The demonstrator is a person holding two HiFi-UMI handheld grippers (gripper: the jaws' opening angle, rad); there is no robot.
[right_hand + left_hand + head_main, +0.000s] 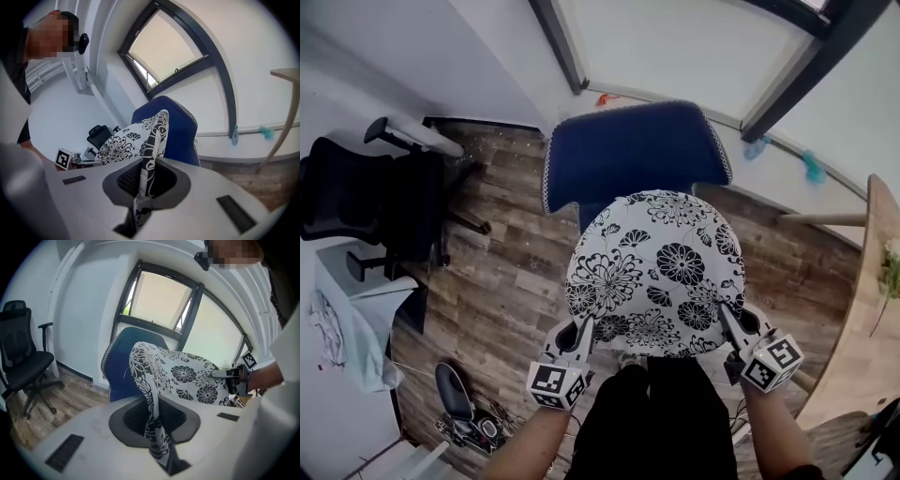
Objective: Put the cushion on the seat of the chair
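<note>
Closest to the camera, two forearms are seen at the lower edge of the head view, each ending in tongs topped by a marker cube. The left tongs (578, 330) are closed tight on the near left edge of the round white fabric cushion printed with black flowers (661, 267). The right tongs (733, 323) are clamped in the same way on its near right edge. In each gripper view a fold of the printed cloth is seen pinched between the jaws, with no gap beside it.

The cushion is held out in front of the body, spread roughly flat between the two grips. It is judged that the edges are gripped well apart so that the soft pad is kept from folding or sagging to one side.

The far edge of the cushion reaches the padded blue chair with pale stitched trim (628, 150), whose back rises just behind it in both gripper views. The seat is hidden beneath the cushion, so it cannot be told whether the pad rests on it or hangs just above. Since both grips are kept on, the cushion is not judged to be released.

The chair stands on a brown wood-plank floor (502, 272) below a dark-framed window.
</note>
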